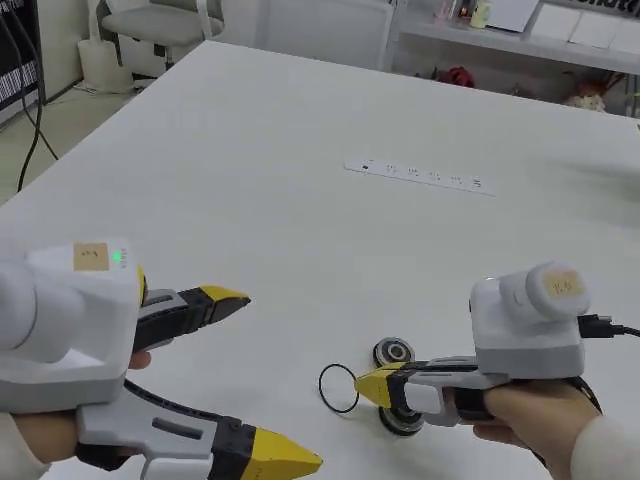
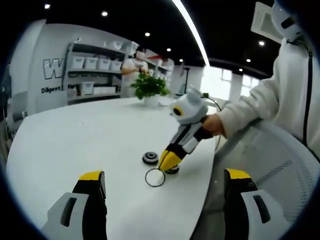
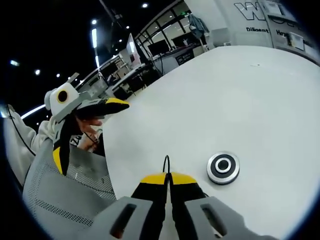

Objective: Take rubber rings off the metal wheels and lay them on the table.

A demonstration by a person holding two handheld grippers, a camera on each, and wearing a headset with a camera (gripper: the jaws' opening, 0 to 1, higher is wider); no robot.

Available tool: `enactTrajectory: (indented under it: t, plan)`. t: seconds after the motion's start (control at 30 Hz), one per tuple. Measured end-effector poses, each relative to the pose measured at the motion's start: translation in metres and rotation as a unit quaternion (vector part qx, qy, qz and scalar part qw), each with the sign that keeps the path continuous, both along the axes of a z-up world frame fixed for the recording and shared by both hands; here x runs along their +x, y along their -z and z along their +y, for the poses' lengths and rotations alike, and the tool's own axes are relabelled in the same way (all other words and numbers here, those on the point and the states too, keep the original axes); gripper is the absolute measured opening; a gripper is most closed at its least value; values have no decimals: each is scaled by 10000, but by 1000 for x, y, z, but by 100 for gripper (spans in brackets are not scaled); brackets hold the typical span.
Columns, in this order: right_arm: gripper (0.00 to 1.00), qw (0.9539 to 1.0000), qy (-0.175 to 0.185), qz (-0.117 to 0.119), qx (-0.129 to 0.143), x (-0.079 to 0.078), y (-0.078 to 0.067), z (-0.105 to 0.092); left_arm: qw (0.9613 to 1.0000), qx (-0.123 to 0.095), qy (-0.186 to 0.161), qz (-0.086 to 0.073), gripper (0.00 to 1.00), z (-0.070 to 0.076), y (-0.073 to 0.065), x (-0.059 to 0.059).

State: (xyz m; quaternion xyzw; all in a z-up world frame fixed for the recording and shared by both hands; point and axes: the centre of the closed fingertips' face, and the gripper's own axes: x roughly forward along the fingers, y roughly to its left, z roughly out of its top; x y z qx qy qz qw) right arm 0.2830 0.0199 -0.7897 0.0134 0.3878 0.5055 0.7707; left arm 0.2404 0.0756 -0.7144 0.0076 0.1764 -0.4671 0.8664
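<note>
Over the white table (image 1: 300,200) my left gripper (image 1: 275,380) hangs with jaws wide apart, my right gripper (image 1: 372,386) is pinched shut on the rubber ring (image 1: 338,387) lying beside a metal wheel (image 1: 393,352), so I'd open low and let it settle flat.

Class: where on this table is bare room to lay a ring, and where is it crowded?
Bare: the broad stretch of table between the power strip and the two claws. Crowded: around the right claw, where the rubber ring and two metal wheels sit close; the left claw stands open beside them.
</note>
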Motion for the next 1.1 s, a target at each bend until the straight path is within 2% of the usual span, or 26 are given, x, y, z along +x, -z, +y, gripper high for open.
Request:
enactTrajectory:
  t: [0.13, 0.47, 0.67, 1.1]
  plan:
    - [0, 9998, 51, -140, -132, 4, 3, -4, 10000, -9, -34, 10, 100, 1, 0, 0]
    - [0, 9995, 27, -220, -230, 5, 8, -6, 10000, -12, -83, -2, 99, 2, -1, 1]
    - [2, 9995, 37, -224, -211, 5, 7, -6, 9999, -31, -110, 2, 100, 3, -2, 1]
    - [3, 9992, 59, -296, -246, 4, -3, -7, 9999, -34, -109, 5, 99, 5, -11, -6]
